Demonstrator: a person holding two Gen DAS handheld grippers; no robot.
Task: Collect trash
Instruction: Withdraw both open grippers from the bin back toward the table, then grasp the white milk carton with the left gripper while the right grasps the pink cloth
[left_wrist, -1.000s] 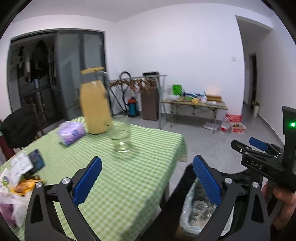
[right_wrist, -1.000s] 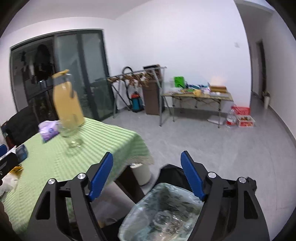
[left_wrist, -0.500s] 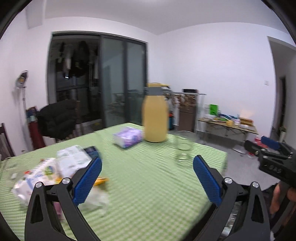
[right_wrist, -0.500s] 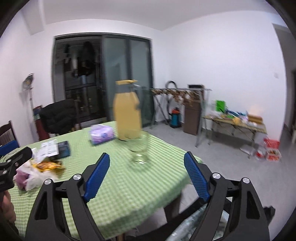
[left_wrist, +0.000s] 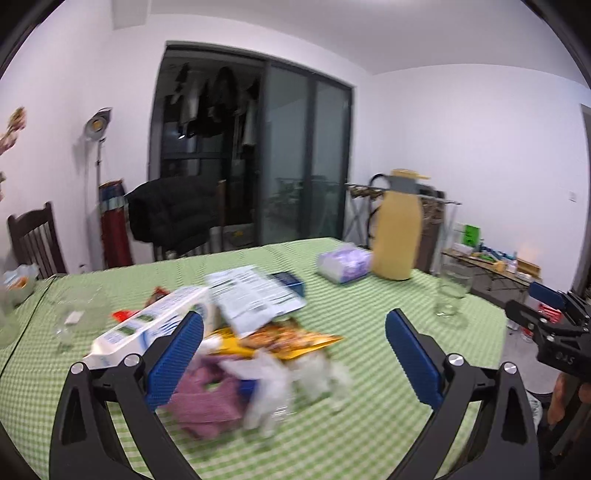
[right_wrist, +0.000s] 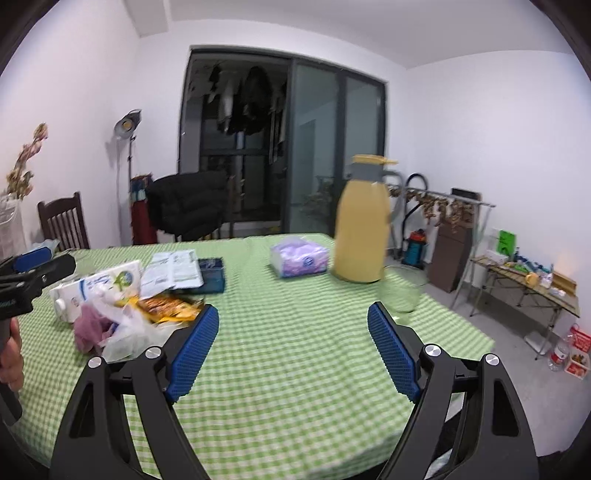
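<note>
The desk (left_wrist: 369, 424), under a green checked cloth, fills the lower half of both views. The trash pile (left_wrist: 240, 354) sits centre-left in the left wrist view, between and just beyond the left gripper (left_wrist: 293, 356), whose fingers (left_wrist: 173, 362) are spread wide and grip nothing. In the right wrist view the pile (right_wrist: 125, 302) lies at middle left, outside the right gripper (right_wrist: 291, 352), left of its left finger; those fingers (right_wrist: 194, 352) are released too, with only bare cloth between them.

Counted: one yellow jug (right_wrist: 362, 229), one purple tissue pack (right_wrist: 299, 260), one white carton (left_wrist: 147, 328), one printed leaflet (left_wrist: 255, 295), one orange snack wrapper (left_wrist: 295, 339).

Two glasses show in the left view, one at right (left_wrist: 452, 295) and one at left (left_wrist: 74, 317); the right view shows only one (right_wrist: 400, 291), blurred. The right view alone shows the dried flowers (right_wrist: 26, 162) at upper left.
</note>
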